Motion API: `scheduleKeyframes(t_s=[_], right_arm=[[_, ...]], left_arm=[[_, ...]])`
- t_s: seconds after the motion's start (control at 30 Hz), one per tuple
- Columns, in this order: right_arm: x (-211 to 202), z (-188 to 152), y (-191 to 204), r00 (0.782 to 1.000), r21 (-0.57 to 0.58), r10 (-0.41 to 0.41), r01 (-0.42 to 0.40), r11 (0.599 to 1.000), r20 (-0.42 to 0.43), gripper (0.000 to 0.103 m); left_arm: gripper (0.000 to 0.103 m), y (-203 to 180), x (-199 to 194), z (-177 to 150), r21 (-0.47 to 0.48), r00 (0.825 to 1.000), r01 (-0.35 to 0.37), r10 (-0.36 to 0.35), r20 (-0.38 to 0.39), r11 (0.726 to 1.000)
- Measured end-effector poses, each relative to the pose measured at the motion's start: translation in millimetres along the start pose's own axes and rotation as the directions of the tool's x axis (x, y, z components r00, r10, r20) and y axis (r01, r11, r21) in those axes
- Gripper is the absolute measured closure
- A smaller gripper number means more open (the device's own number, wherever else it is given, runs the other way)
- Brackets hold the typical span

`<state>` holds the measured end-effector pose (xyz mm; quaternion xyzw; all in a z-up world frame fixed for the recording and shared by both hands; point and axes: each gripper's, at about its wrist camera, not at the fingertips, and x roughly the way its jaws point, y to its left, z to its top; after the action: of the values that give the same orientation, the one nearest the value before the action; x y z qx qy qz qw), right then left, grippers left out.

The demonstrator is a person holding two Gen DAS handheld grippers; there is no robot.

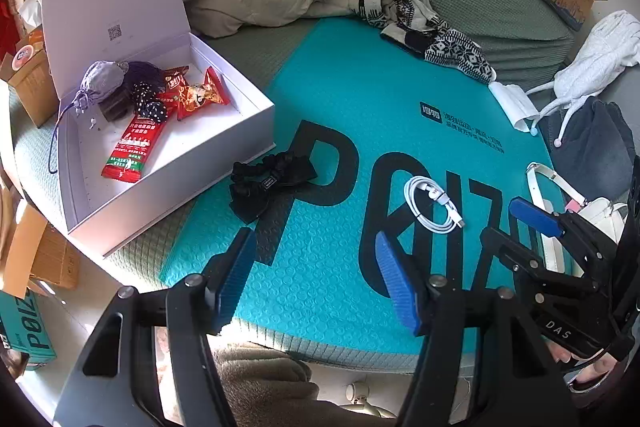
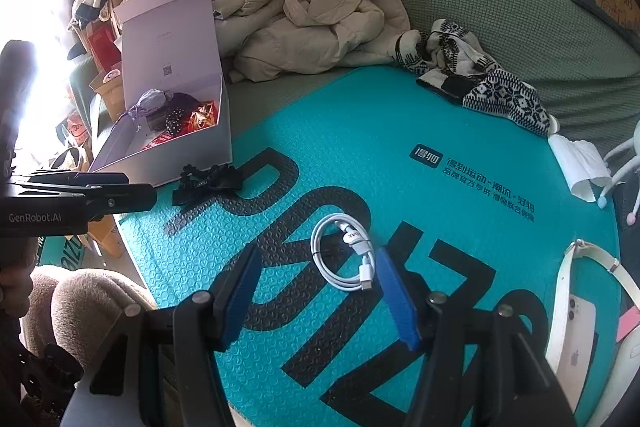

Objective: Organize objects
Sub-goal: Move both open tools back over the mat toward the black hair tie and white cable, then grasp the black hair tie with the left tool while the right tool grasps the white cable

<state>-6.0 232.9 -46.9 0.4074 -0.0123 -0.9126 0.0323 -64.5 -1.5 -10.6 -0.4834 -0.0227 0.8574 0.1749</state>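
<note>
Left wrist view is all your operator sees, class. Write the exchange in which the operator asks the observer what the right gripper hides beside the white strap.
Observer: A white phone lies back up beside the white strap.
Operator: Is the cable clamped yet?
Observer: No. The right gripper is open, and the white cable lies loose between its fingertips.

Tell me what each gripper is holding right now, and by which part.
Nothing is held. The left gripper and right gripper are both open and empty above the teal mat; the white cable lies free on it.
</note>
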Motion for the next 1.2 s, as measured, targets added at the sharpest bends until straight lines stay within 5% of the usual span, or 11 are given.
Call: scheduleKeyframes(t_s=[0.53,0.97,1.07,1.2], right_arm=[[76.3,-2.4,-22.4,0.991,-0.025,-0.063,0.061,0.998,-0.117,0.028],[95.9,6.5,-23.6,0.981,-0.083,-0.046,0.031,0.996,-0.189,0.026],[92.5,3.8,-21.4,0.983,-0.105,-0.03,0.011,0.994,-0.183,0.035],[87.1,0.0,-15.2,0.984,-0.149,-0.018,-0.008,0.989,-0.175,0.048]], left_arm=[[0.037,47.6,102.3,22.5,-0.154,0.995,-0.003,-0.012,-0.098,0.988],[0.029,48.4,127.7,44.5,-0.153,0.998,-0.047,0.041,-0.046,0.987],[0.057,49.4,127.8,44.5,-0.185,0.998,-0.068,0.064,-0.026,0.98],[0.08,47.8,122.5,40.1,-0.194,0.999,-0.035,0.033,-0.014,0.98]])
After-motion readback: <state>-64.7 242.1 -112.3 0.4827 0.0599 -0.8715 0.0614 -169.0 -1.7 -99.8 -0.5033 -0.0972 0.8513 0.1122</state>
